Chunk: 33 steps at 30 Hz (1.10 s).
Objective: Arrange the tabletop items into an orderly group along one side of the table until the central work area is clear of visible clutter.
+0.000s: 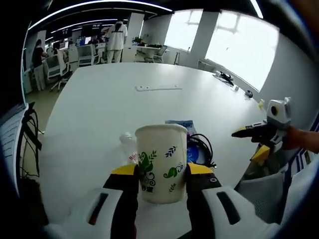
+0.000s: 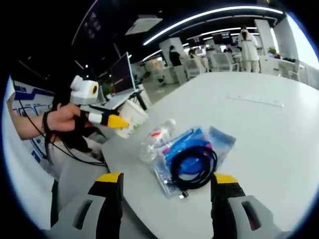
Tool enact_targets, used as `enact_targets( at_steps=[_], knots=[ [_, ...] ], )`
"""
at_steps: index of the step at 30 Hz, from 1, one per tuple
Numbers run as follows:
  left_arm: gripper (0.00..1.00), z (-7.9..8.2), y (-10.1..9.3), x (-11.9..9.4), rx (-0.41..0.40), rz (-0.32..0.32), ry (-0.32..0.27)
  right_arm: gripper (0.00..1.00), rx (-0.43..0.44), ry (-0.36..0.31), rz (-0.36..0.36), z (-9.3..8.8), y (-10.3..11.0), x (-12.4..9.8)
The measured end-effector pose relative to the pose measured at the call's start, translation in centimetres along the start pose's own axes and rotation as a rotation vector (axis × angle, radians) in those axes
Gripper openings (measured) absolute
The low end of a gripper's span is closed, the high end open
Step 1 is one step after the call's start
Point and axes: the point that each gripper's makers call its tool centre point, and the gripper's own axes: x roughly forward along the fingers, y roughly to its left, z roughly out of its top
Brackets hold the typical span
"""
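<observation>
Item: paper cup [image 1: 161, 163], white with green leaf print, upright, clenched between your left tongs [image 1: 162, 174] just above the near edge of the white surface [image 1: 124, 104].

Item: coiled black cable [image 2: 193, 166], lying on a blue packet [image 2: 192, 144], with a clear plastic bottle [image 2: 157, 137] on its side just beside them, all clustered near the surface's edge.

Item: right tongs [image 2: 165, 185], released, jaws spread wide and holding nothing, hanging over the edge in front of the cable.

Hazards:
- The cup is thin-walled; squeeze harder and you will likely crush or pop it out sideways.
- It looks empty, but its inside is hidden; tilt it with care.
- The bottle may roll off the edge if you nudge it.
- Lift the cable alone and it may drag the packet with it.
- Your two tongs work close together; you could knock the cup.
</observation>
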Motion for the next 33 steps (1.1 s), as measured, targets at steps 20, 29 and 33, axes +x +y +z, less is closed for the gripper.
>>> enact_targets(
  at_steps=[20,29,33],
  knots=[
    [0.36,-1.0,-3.2,0.9,0.141,-0.063,0.049,0.67,-0.037,0.014,0.069,0.9,1.2,1.0],
    [0.36,-1.3,-5.4,1.0,0.276,-0.098,0.068,0.65,-0.024,-0.036,0.113,3.1,2.3,1.5],
    [0.36,-1.5,-6.7,1.4,0.352,-0.121,0.086,0.6,-0.02,-0.05,0.151,3.7,3.3,1.9]
  ],
)
